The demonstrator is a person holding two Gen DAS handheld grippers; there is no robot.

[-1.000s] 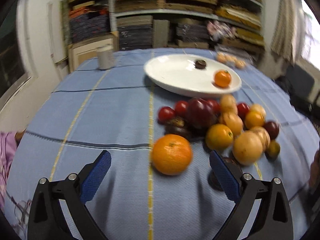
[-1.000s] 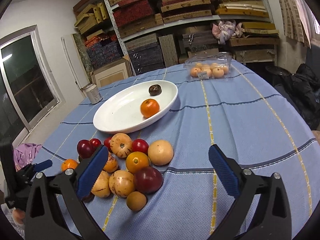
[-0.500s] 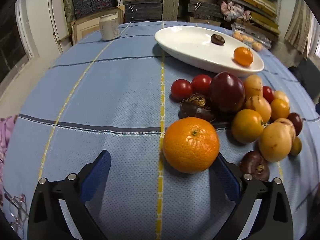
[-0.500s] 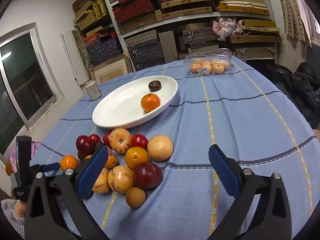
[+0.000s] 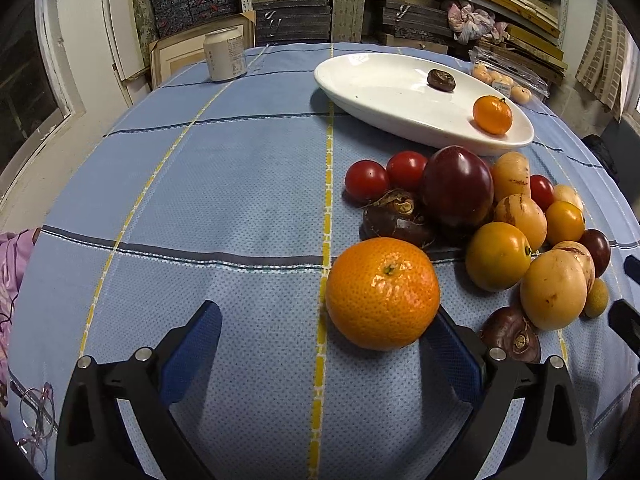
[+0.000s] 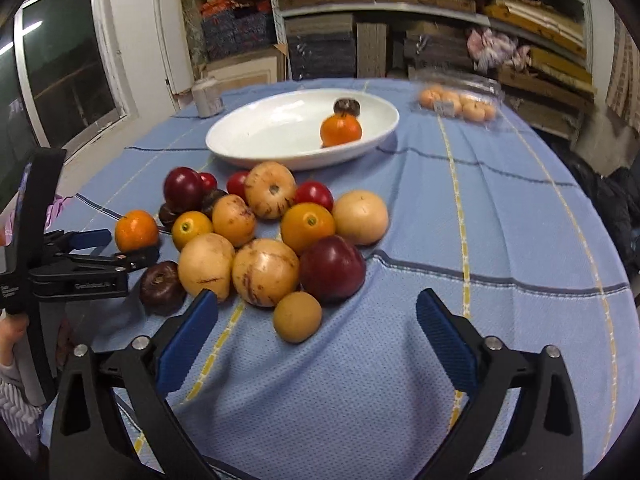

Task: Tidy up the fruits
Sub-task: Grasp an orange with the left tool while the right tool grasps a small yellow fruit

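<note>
A big orange (image 5: pixel 382 294) lies on the blue cloth between the fingers of my open left gripper (image 5: pixel 324 316), close against the right pad (image 5: pixel 456 360). Behind it sits a pile of fruit (image 5: pixel 496 216): red tomatoes, dark plums, yellow and tan fruits. The white plate (image 5: pixel 380 92) holds a small orange (image 5: pixel 492 114) and a dark brown fruit (image 5: pixel 441 79). My right gripper (image 6: pixel 316 300) hovers at the pile's near side, its jaws closing but still wide. A small tan fruit (image 6: pixel 297 316) lies between them, untouched, with a dark red plum (image 6: pixel 332 274) just behind. The left gripper (image 6: pixel 120 246) shows there around the orange (image 6: pixel 136 230).
A pale can (image 5: pixel 225 58) stands at the table's far left. A clear plastic box of small orange fruits (image 6: pixel 460 100) sits far right of the plate. Spectacles (image 5: pixel 36 420) lie at the near left edge. Loaded shelves stand behind the round table.
My left gripper came down and forward, so the big orange now sits between its fingers. My right gripper dropped closer to the pile, rolled a little, and its jaws narrowed slightly.
</note>
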